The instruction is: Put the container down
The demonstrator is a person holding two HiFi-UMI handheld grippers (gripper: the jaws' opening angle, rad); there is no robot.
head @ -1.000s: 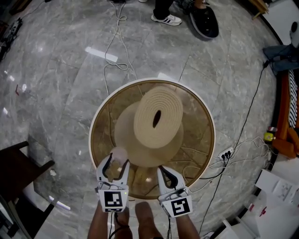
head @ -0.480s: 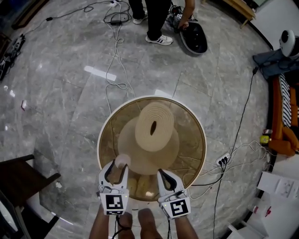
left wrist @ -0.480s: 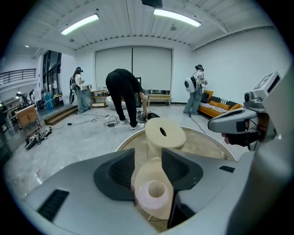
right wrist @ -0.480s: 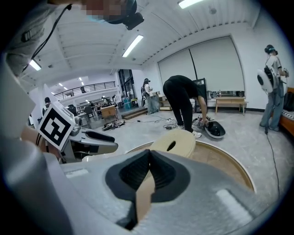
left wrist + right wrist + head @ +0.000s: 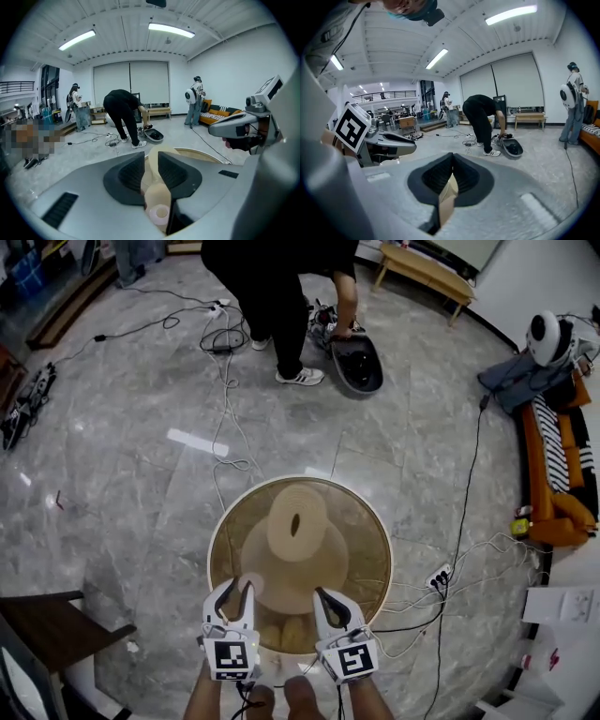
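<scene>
1. The container (image 5: 296,538), a pale woven piece with a wide brim and a dark slot on top, stands on the round table (image 5: 373,554). It sits a little above the table's middle in the frame. Its brim stays inside the rim on every side, and the widest brown margin is at the right and at the bottom.
2. The left gripper (image 5: 234,587) hangs over the lower-left edge of the table, apart from the container. Its jaws stand apart with a narrow gap and have just been closing, and the pads press on nothing. In the left gripper view, the gap shows the container's pale top and, lower, a small pinkish ring (image 5: 161,213) that I cannot identify.
3. The right gripper (image 5: 326,601) hangs over the lower edge, just to the right of the left one. Its jaws are closed with the tips together, and only a tan sliver shows in the slit below.
4. Open grey marble floor (image 5: 122,474) stretches to the left and upper left of the table.
5. At the lower right, cables (image 5: 409,596) and a power strip (image 5: 439,576) lie near the rim. An orange sofa (image 5: 544,512) stands at the right edge of the frame.
6. At the top, well apart from the table, a person (image 5: 272,296) bends over a black shell (image 5: 356,365). A dark chair (image 5: 56,629) stands at the lower left.
</scene>
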